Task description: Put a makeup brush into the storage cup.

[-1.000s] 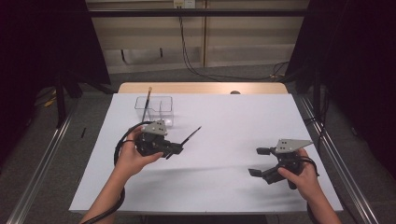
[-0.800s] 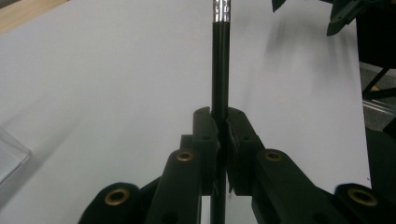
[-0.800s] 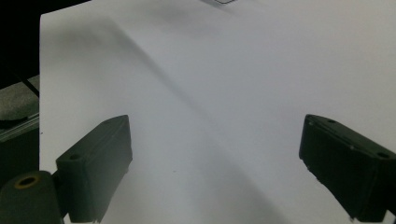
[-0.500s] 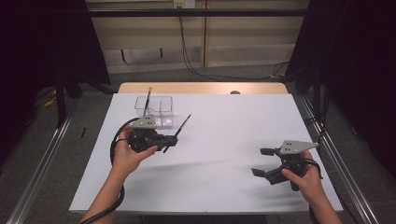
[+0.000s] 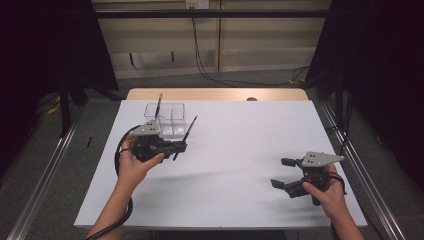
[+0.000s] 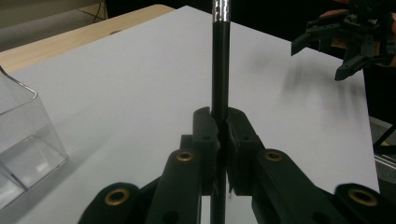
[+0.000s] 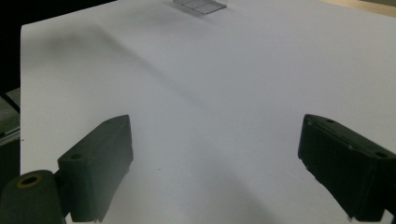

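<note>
A thin black brush [image 5: 186,136] with a silver ferrule is held in my left gripper [image 5: 182,146], whose jaws are shut on its handle. Its tip points toward the far side, beside a clear plastic box [image 5: 172,120]. Another brush [image 5: 159,104] with a wooden handle stands in the box's left compartment. In the left gripper view the black handle [image 6: 219,60] rises straight from between the closed pads of that gripper [image 6: 219,120]. My right gripper [image 5: 278,172] hovers near the front right of the white table [image 5: 240,130]; it is open with nothing between its jaws [image 7: 215,172].
The clear box's corner [image 6: 23,140] shows at the left of the left gripper view, and its base [image 7: 201,4] at the top of the right gripper view. A wooden strip [image 5: 215,94] edges the table's far side. Metal rails [image 5: 367,185] run along both sides.
The left gripper has turned so the black brush's tip has swung from pointing right toward the far side, next to the box. The right gripper has stayed in place.
</note>
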The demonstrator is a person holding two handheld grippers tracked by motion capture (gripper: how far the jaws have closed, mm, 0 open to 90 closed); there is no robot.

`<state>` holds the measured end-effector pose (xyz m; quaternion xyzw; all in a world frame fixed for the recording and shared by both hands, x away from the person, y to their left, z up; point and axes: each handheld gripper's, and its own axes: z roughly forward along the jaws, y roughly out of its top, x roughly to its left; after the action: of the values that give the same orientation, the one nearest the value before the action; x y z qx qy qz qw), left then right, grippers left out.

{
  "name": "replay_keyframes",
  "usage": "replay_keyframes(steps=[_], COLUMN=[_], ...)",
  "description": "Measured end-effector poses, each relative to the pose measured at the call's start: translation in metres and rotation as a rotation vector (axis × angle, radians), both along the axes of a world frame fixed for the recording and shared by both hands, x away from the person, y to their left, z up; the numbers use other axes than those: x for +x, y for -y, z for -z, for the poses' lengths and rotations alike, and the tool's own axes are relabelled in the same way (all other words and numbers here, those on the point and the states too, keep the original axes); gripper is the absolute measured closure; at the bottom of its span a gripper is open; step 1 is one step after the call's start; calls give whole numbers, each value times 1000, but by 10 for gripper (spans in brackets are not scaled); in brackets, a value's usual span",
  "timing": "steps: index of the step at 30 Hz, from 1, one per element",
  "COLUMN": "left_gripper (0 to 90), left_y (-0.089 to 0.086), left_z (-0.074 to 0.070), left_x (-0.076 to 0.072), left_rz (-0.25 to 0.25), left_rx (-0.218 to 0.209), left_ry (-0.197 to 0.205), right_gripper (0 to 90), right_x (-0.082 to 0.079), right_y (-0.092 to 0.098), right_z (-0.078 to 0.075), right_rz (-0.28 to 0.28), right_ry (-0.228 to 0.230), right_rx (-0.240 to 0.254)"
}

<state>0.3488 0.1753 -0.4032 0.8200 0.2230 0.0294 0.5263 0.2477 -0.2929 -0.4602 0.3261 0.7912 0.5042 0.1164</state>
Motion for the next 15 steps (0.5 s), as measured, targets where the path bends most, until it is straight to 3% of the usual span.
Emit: replay_keyframes(steps=[15], left_gripper=[838], left_y=[-16], left_z=[-4], left_x=[3], left_rz=[-68], left_rx=[-65], left_ry=[23], right_gripper=[103], right_x=[-4], right_y=[4], right_z=[1], right_rz=[56], right_ry=[57], right_rx=[54])
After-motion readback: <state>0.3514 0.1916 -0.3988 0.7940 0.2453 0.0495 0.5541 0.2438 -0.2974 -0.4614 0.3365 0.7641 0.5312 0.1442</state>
